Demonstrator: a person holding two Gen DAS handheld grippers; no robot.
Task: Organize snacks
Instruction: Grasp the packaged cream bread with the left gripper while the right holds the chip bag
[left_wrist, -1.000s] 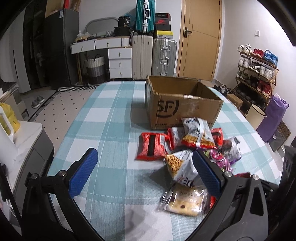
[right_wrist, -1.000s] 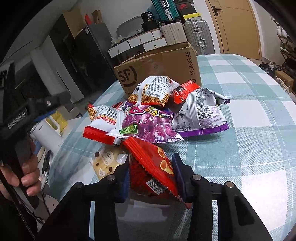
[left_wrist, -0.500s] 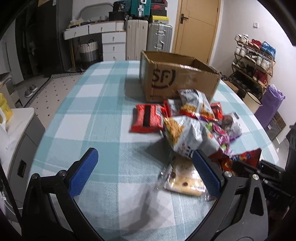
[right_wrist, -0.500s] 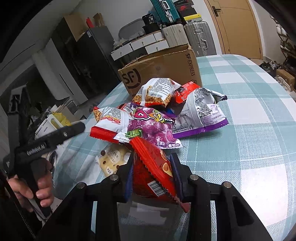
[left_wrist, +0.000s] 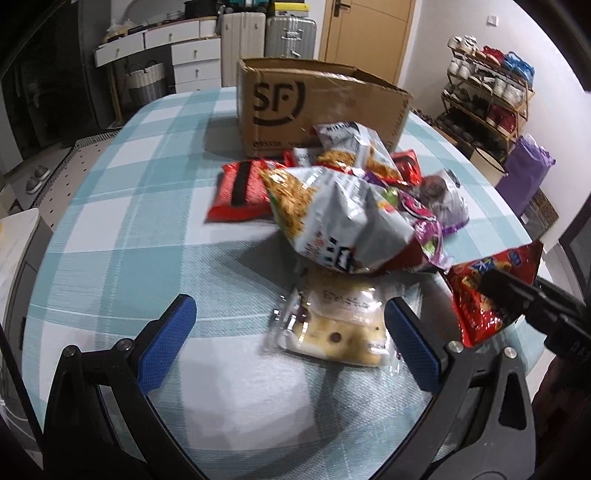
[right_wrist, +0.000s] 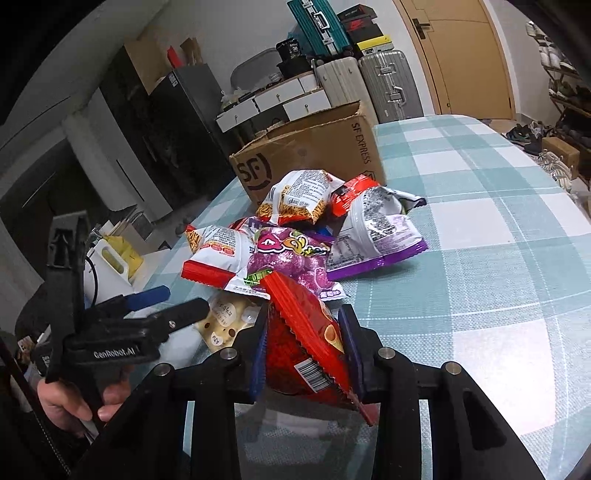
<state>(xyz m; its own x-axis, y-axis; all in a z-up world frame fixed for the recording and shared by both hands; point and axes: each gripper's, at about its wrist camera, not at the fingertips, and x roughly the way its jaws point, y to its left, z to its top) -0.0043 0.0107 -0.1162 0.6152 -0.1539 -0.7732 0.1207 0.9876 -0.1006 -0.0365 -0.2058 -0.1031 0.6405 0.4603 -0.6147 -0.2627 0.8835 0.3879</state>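
The red snack packet is sitting pinched between the pads of the right hand-held gripper, at the near edge of the snack pile on the checked tabletop. The jaws are closing tightly on its crinkled side, and the barcode end is hanging free below. The left hand-held gripper is hovering wide open and empty over the clear cookie pack, which is lying partly under a silver bag. The cardboard box is standing open on the far side of the pile (probably where the snacks belong). The thin foil could be slipping out of so narrow a pinch on the way there, and a dangling corner might be snagging neighbouring bags or the box rim.
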